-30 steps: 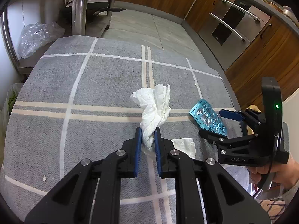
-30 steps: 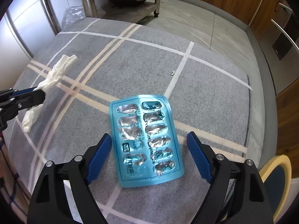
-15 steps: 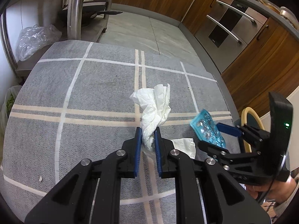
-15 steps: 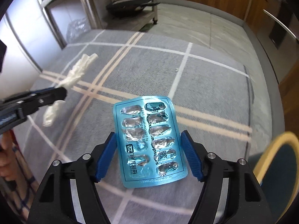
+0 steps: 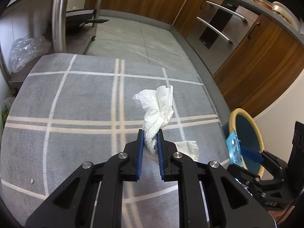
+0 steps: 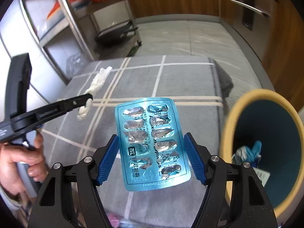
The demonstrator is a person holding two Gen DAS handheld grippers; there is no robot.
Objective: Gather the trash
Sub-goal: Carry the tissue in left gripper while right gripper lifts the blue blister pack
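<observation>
Right claw was clenched on the blue pill sheet, blue pads pressed against its two long edges, so the sheet's long axis ran straight ahead along the fingers and stuck out past the tips. Sheet was lifted off the grey checked cloth, tilted foil side up; all pockets looked burst.

The relation I was steering by: the bin sat to the right of that claw and lower, off the cloth's right edge. Its yellow rim was near the sheet's right edge but not under it. Some rubbish already lay inside. From the left camera the sheet overlapped the bin's rim, so I judged it near the mouth; whether it had cleared the rim I could not tell.

Left claw was clenched on a twisted white tissue, held above the cloth, well to the left of the bin. A second scrap of tissue lay on the cloth just right of its fingers.

Right hand was clearly nearer the bin. My judgement: shift right, then release.
</observation>
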